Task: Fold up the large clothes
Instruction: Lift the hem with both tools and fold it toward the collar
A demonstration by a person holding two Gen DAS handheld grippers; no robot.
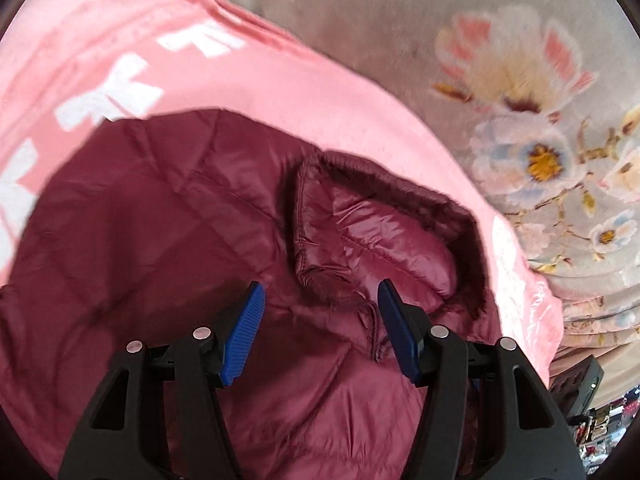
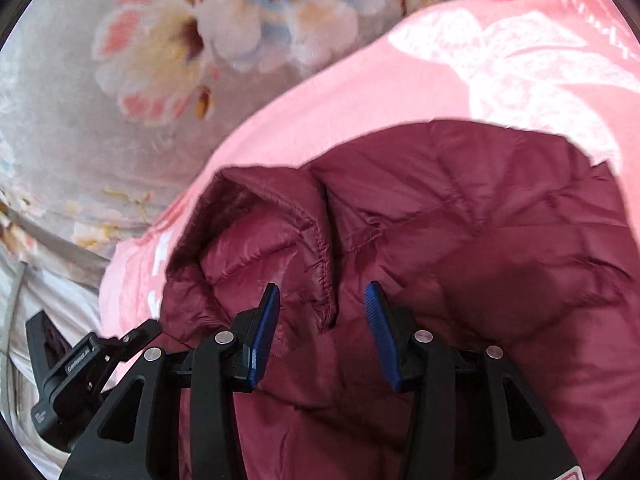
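A maroon quilted puffer jacket (image 1: 168, 216) lies spread on a pink blanket; it also fills the right wrist view (image 2: 460, 232). Its collar (image 1: 384, 224) stands open near the middle of the left wrist view, and shows left of centre in the right wrist view (image 2: 276, 224). My left gripper (image 1: 322, 304) is open and empty, hovering just above the jacket below the collar. My right gripper (image 2: 322, 304) is open and empty over the jacket beside the collar's edge. The left gripper's body (image 2: 84, 368) shows at the lower left of the right wrist view.
The pink blanket with white lettering (image 1: 120, 60) lies under the jacket, also in the right wrist view (image 2: 360, 80). Beneath it is a grey floral bedspread (image 1: 520, 80), (image 2: 120, 80). Cluttered items (image 1: 600, 420) sit beyond the bed edge at lower right.
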